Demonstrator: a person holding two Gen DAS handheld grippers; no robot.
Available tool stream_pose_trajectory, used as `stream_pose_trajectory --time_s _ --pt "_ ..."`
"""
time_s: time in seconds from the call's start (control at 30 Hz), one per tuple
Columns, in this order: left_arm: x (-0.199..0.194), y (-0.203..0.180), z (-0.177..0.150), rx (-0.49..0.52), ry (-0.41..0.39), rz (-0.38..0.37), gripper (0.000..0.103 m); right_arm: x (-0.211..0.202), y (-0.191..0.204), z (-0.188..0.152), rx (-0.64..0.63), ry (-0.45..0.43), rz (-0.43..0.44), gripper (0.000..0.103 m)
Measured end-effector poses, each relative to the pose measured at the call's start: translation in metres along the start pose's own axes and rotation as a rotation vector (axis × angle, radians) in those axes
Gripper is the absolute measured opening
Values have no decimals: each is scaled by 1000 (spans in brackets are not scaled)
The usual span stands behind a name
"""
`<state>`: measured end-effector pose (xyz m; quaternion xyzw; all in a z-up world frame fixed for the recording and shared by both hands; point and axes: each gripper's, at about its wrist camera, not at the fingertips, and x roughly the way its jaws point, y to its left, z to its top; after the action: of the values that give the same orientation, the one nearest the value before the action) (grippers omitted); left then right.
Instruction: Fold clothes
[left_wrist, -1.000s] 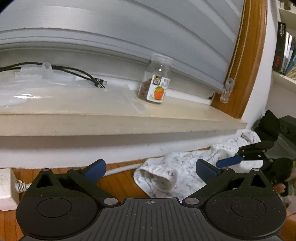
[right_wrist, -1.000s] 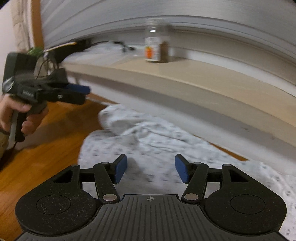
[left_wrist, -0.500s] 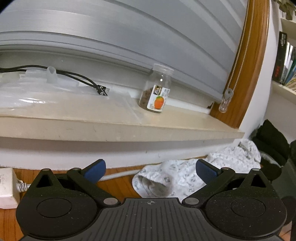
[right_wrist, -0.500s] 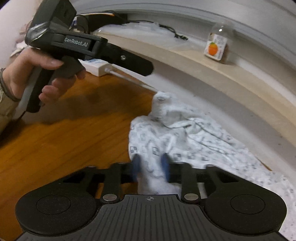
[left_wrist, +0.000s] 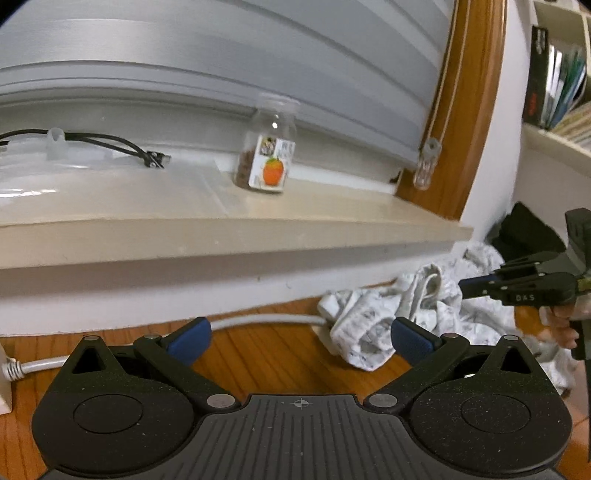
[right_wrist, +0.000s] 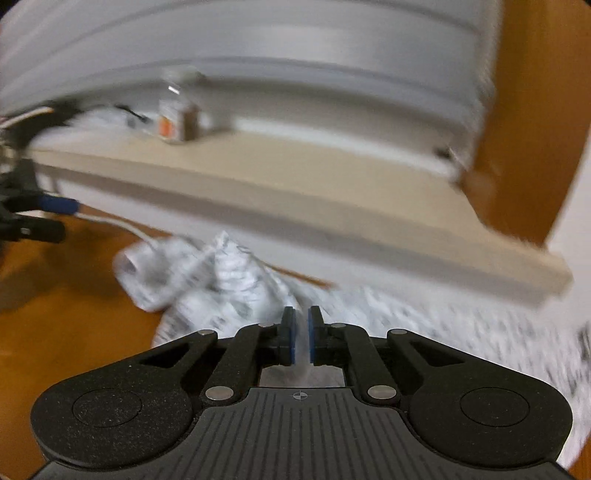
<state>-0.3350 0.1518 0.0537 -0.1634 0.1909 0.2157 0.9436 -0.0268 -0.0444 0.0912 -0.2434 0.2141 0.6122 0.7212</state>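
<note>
Pinching a raised fold of the white printed garment (right_wrist: 236, 291), the right gripper (right_wrist: 301, 334) has its blue pads pressed together on the cloth, having just closed on it; this looks like a lift to shake the crumpled piece open before folding. The left gripper (left_wrist: 299, 338) hangs with jaws wide apart and empty, near the garment's rolled end, probably waiting for a second corner. The garment lies bunched on the wooden floor (left_wrist: 273, 354) against the wall under the sill (left_wrist: 229, 236). A white cable (left_wrist: 258, 321) runs beside it and could snag; the jar (left_wrist: 269, 158) on the sill stands well clear.
</note>
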Motion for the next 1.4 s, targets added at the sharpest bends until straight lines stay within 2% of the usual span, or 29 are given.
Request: stream_pose_trajectory --time_s 0.13,0.23,0.37,0.57,0.63,0.67,0.73,0.83,1.0,1.1,1.23,1.27,1.37,1.4 --pt "0 -4 -1 13 -4 -1 103 -16 6 -5 -9 -24 29 17" --pt "1 -5 -2 14 1 -2 103 -28 20 -5 -25 -49 89 27" --pt "3 -7 -2 21 6 -4 103 -21 50 -3 -92 -44 147 37" --pt "6 -11 -4 25 12 -21 103 9 77 -12 -163 28 116 43" --pt "7 -13 -5 34 18 -25 103 11 77 -18 -187 42 112 40" --pt "8 -15 -5 38 21 -27 103 11 75 -21 -194 42 113 26" --pt "9 -17 -6 48 22 -29 103 -1 67 -24 -182 28 125 7" --pt "10 -22 -7 67 17 -32 103 -26 50 -28 -146 -19 141 5" --pt "19 -35 -11 95 26 -50 103 -62 21 -35 -124 -56 58 5" --pt "32 -44 -12 130 46 4 103 -81 3 -43 -100 -72 9 5" --pt "49 -46 -9 160 67 66 99 -94 -16 -52 -71 -91 -3 5" --pt "53 -45 -8 159 75 76 94 -95 -18 -55 -66 -96 -5 5" --pt "65 -41 -6 143 111 92 66 -98 -22 -55 -57 -116 7 5" --pt "69 -40 -5 133 127 93 63 -99 -22 -55 -54 -123 13 5"
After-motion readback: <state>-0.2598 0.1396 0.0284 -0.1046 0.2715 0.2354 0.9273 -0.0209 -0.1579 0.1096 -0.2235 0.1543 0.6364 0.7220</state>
